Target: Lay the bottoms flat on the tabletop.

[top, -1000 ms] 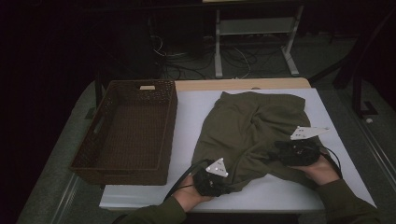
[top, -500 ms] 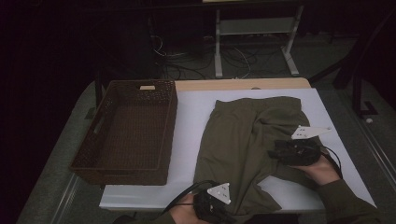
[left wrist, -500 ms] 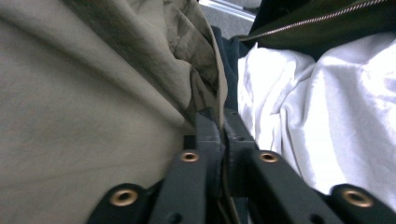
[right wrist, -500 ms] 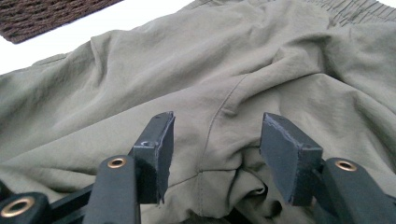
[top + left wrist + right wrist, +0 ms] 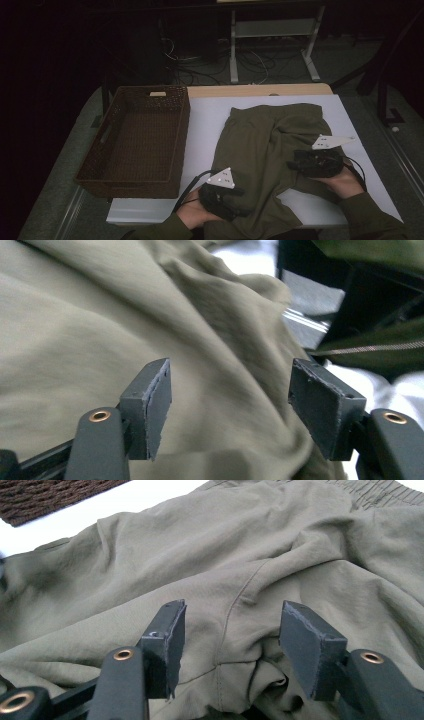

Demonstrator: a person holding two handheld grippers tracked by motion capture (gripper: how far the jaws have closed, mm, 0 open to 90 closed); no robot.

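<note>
My left fingers (image 5: pixel 230 405) have just been opening and now stand spread with no cloth pinched, the olive shorts (image 5: pixel 270 150) released on the worktop (image 5: pixel 210 120) just ahead, while my right fingers (image 5: pixel 230 645) hover parted over them

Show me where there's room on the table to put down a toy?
Free: the white strip between the brown basket and the green shorts, the table's far edge behind the shorts, and the basket's bare bottom. Crowded: the near right, where shorts, left gripper and right gripper sit.
</note>
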